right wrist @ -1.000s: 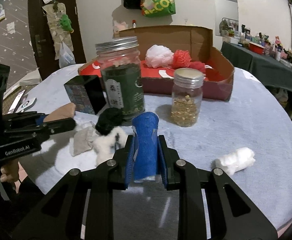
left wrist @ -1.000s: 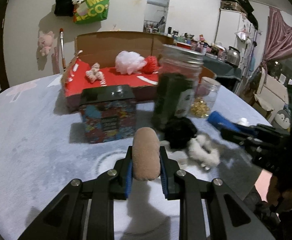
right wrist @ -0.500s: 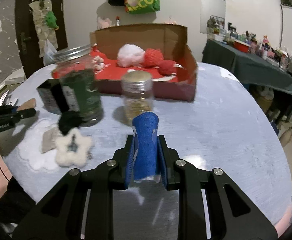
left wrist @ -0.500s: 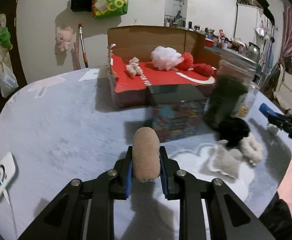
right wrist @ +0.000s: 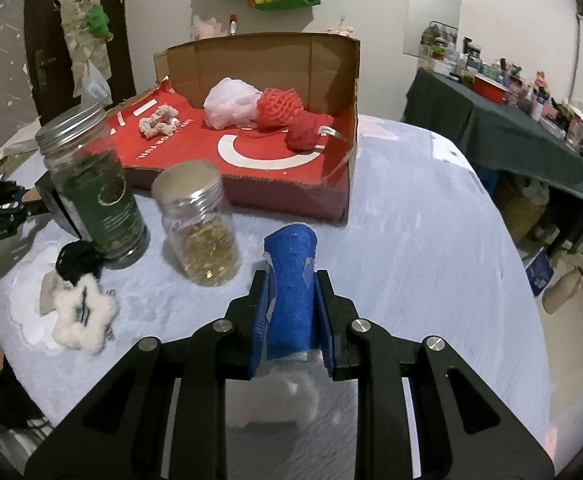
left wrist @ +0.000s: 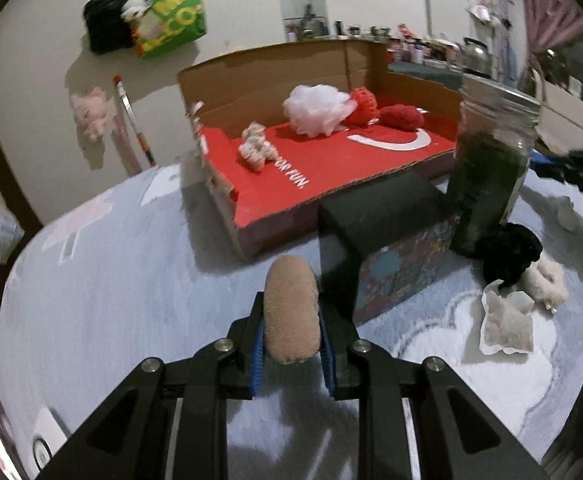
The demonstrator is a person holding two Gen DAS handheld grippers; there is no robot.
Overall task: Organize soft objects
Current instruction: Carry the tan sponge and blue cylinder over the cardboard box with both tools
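In the cardboard box lie puffs (left tongs grip tan roll, right tongs blue roll).

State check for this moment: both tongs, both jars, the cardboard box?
Left tongs: shut on tan pad.
Right tongs: shut on blue sponge.
Green jar: upright, lidded.
Small jar: upright, lidded.
Cardboard box: open, holding soft items.

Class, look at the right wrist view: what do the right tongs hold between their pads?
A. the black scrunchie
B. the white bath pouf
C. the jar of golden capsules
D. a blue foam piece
D: the right tongs are shut on the blue foam piece, which stands up between the pads above the table.
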